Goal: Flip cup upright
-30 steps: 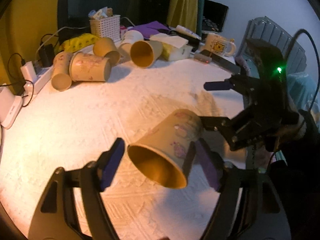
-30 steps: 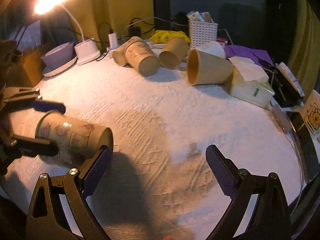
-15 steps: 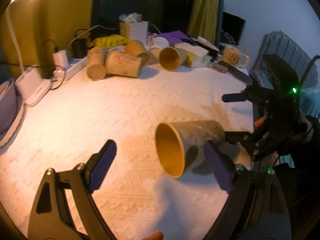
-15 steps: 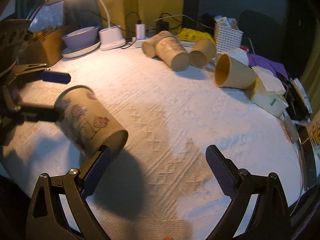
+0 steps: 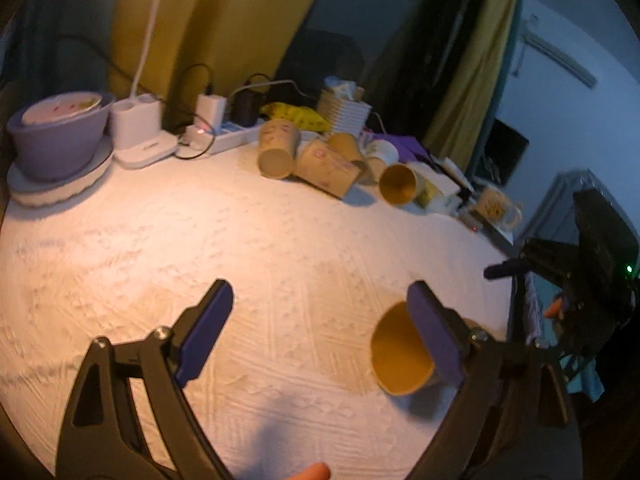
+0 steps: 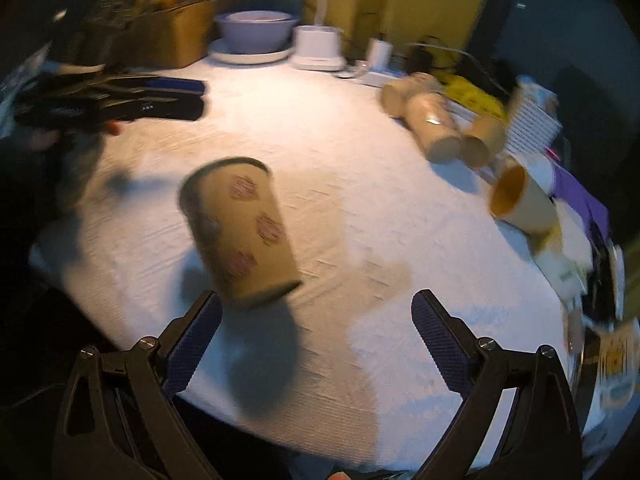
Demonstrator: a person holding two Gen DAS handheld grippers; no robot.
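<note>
Cup (image 6: 240, 236) stands free (blurred) between two wide-spread grippers, left (image 5: 320, 336) and right (image 6: 316, 340).

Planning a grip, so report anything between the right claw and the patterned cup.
Nothing visible. The cup sits on the tablecloth just ahead of the open right claw, off toward its left finger; the other cups lie farther back.
</note>
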